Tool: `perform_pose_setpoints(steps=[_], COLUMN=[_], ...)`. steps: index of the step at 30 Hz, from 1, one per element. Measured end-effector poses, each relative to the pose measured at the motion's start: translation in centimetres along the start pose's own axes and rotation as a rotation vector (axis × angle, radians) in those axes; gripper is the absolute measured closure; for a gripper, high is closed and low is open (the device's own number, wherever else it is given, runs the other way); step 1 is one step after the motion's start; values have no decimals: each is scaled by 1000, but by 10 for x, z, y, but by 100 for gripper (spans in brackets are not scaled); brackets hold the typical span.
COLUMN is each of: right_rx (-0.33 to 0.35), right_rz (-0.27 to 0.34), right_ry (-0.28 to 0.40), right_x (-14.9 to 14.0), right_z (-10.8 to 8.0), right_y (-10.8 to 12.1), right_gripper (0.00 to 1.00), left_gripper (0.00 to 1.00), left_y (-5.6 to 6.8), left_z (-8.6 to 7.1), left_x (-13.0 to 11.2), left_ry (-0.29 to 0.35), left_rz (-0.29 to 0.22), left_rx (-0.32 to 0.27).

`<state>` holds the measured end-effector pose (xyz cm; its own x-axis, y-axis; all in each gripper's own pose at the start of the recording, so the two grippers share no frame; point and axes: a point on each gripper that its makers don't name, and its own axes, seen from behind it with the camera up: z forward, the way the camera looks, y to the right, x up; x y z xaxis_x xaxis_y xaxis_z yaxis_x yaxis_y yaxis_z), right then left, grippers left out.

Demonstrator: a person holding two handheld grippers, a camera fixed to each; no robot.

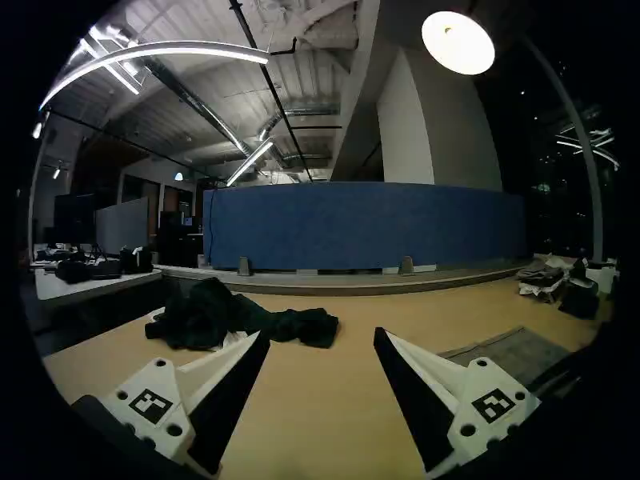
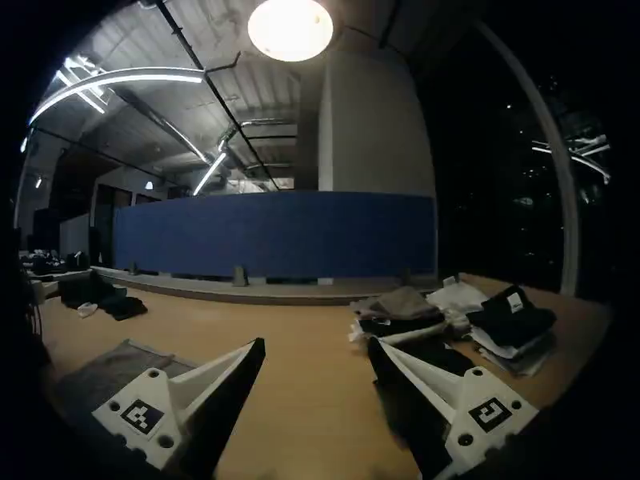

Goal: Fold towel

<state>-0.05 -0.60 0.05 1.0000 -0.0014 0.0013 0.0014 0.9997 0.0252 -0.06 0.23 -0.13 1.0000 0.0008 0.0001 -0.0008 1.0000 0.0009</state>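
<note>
The left tongs are standing wide, gripping nothing, and are hovering low over the pale wooden surface. The right tongs are gaping just as wide and are carrying nothing either.

In the left gripper view the towel, a dark green one, is lying crumpled in a loose heap left of centre, just beyond the left finger's tip and in front of the blue partition. In the right gripper view a dark heap at the far left edge is probably the same towel, though it is too small to tell. A grey cloth is lying flat at the lower right of the left gripper view, and it is showing again at the lower left of the right gripper view. A pile of folded cloths is sitting right of centre there, beyond the right finger.

The towel is looking soft, limp and light, so it is likely going to sag and bunch rather than hold any shape. Its corners are hiding inside the heap. Pinching an outer edge or a flap that is sticking out, such as the end reaching toward centre frame, is probably the best start, with each pair of tongs then taking one corner to spread it flat.
</note>
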Motion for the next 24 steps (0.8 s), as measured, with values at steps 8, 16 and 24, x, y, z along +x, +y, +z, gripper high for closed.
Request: perform_pose_setpoints(steps=[8, 16, 24], right_rx=[-36, -43, -48], right_rz=[7, -6, -19], right_ry=[-22, -4, 7], right_x=[-1, 58, 129], right_z=[-2, -8, -18], right_y=[10, 10, 12], right_gripper=[0, 0, 0], left_gripper=[3, 3, 3], left_y=[-3, -2, 8], left_z=[1, 2, -5], left_x=[0, 59, 139], left_ry=[-5, 19, 37], left_rz=[7, -20, -21], left_rx=[6, -2, -23])
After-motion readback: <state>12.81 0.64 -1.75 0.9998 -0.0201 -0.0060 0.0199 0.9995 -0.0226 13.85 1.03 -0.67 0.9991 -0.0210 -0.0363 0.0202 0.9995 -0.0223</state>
